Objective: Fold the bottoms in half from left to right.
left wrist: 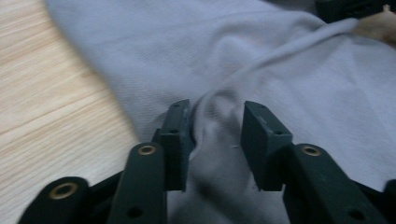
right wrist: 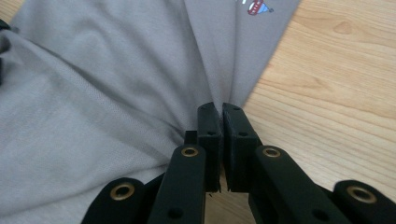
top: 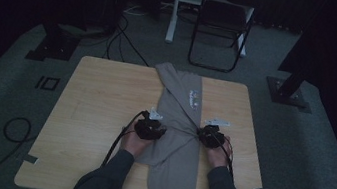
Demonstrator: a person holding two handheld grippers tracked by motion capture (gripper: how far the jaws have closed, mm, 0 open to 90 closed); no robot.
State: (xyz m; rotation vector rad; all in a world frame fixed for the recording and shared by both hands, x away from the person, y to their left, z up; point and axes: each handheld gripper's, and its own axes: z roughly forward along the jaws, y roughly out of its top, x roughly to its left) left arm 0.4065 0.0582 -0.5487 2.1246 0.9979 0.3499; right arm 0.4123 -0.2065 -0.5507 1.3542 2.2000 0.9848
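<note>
Both forearms reach in low over the wooden table (top: 100,94), hands level with each other either side of the grey garment (top: 177,126) lying down the middle. The right gripper (right wrist: 221,116) is pinched tight on the cloth's edge. The left gripper (left wrist: 215,121) sits half open with a raised fold between its jaws, not squeezed.

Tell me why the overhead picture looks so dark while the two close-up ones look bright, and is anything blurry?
High view: dim and murky, the room black beyond the table, so the grey garment looks flat. Left gripper view: brightly lit, the cloth soft and out of focus farther off. Right gripper view: bright and sharper, wood grain clear, with the right gripper pinching the fabric.
</note>
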